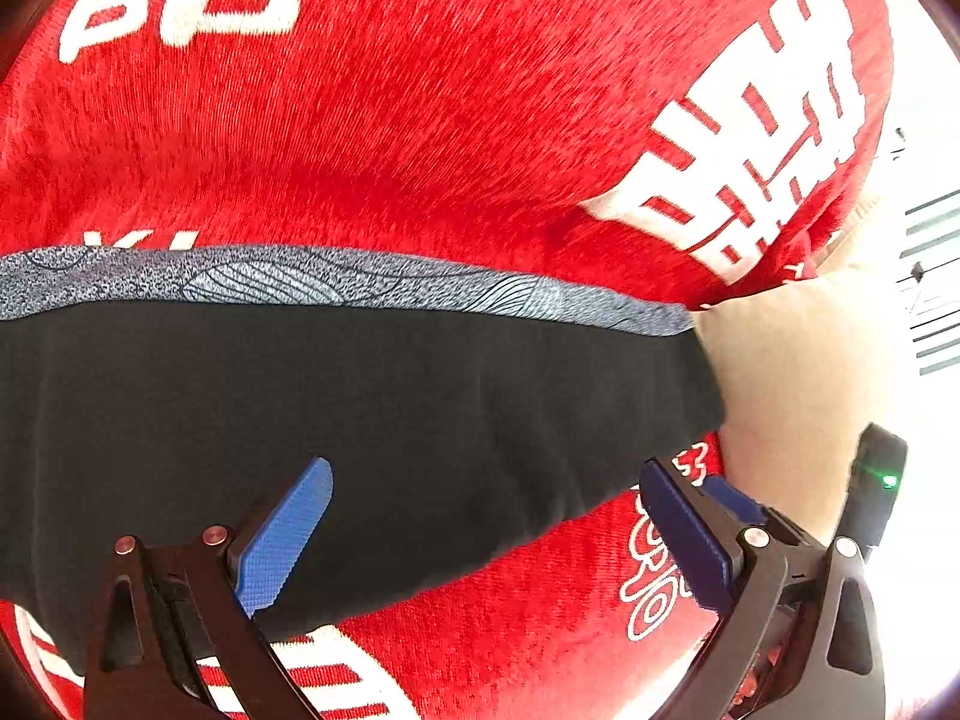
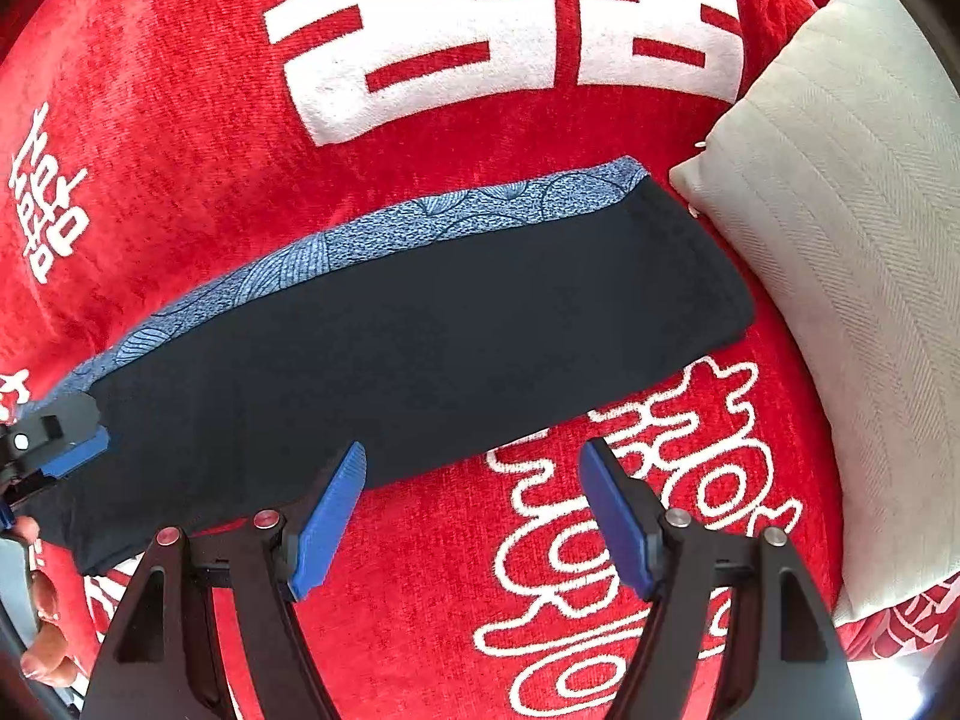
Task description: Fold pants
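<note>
The pants (image 2: 420,324) lie folded into a long dark band on a red blanket (image 2: 180,138) printed with white characters; a blue patterned strip (image 2: 384,234) runs along their far edge. One end of the pants rests just beside a cream pillow (image 2: 840,276). The left gripper (image 1: 486,528) has its jaws wide apart, over the pants and holding nothing. The right gripper (image 2: 474,510) likewise stands open and empty, near the pants' near edge; contact with the fabric cannot be confirmed.
</note>
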{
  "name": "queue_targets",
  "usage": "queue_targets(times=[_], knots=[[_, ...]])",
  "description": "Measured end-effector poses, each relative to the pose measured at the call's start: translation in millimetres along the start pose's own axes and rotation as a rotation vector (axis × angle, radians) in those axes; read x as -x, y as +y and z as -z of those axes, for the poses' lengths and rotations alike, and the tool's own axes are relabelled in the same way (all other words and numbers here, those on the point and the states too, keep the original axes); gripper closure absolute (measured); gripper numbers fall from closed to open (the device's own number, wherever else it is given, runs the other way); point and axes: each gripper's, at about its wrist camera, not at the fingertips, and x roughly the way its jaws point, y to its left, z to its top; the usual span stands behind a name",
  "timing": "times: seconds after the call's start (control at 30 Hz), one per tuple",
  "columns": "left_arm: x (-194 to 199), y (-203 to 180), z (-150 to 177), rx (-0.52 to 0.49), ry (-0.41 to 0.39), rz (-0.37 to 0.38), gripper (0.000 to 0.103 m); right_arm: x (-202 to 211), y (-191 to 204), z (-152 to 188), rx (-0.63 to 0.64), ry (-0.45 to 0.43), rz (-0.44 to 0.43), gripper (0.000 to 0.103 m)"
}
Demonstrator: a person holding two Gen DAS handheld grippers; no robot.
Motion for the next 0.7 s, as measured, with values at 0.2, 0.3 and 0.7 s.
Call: queue_targets(times=[0.2,0.3,0.7], knots=[[15.4,-7.8,1.7,-0.04,-0.043,0.02,0.0,5.5,0.5,6.4,-0.007,0.004,0.01,0.026],[15.7,-5.6,2.5,-0.031,-0.017,-0.015,0.0,5.3,2.3,9.2,-0.007,0.008,0.016,0.026],[-17.7,0.8,20.1,-0.1,0.125,-0.398,0.0,1.5,-14.3,28.6,-0.15,0.062,-0.124,0.026]])
